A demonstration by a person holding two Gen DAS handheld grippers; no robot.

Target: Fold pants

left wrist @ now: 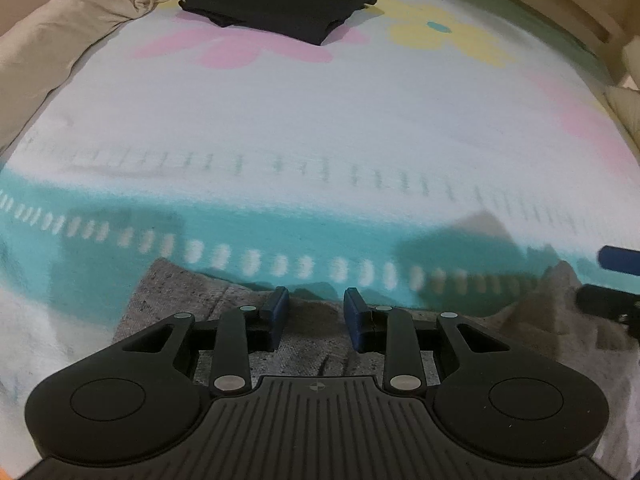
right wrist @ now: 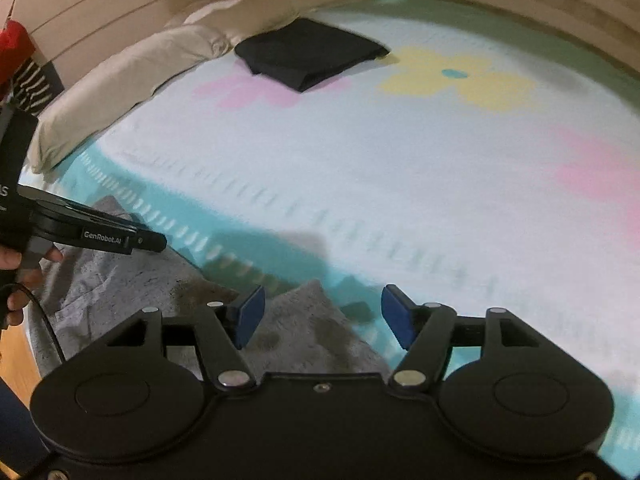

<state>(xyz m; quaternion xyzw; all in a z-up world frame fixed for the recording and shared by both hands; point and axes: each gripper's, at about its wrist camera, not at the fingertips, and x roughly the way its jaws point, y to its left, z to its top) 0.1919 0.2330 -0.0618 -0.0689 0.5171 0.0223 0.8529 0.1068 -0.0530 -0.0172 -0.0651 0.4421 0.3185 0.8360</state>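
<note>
Pants (left wrist: 304, 344), grey, fuzzy knit, lay rumpled at near edge of flowered bedspread (left wrist: 320, 120). Left gripper (left wrist: 316, 312) hovered narrowly parted above them; right gripper (right wrist: 322, 316) gaped wide. Black folded garment (right wrist: 308, 56) far off. Edges motion-blurred.

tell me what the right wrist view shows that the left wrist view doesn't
Only the right wrist view shows the person's hand on the left gripper's handle, a red item and striped cloth at the far left edge, and a strip of wooden floor.

Only the left wrist view shows the left gripper from behind, its jaws open over the grey pants.

Both show the grey pants, the folded black garment, the flowered blanket, the beige pillow and the open right gripper.
</note>
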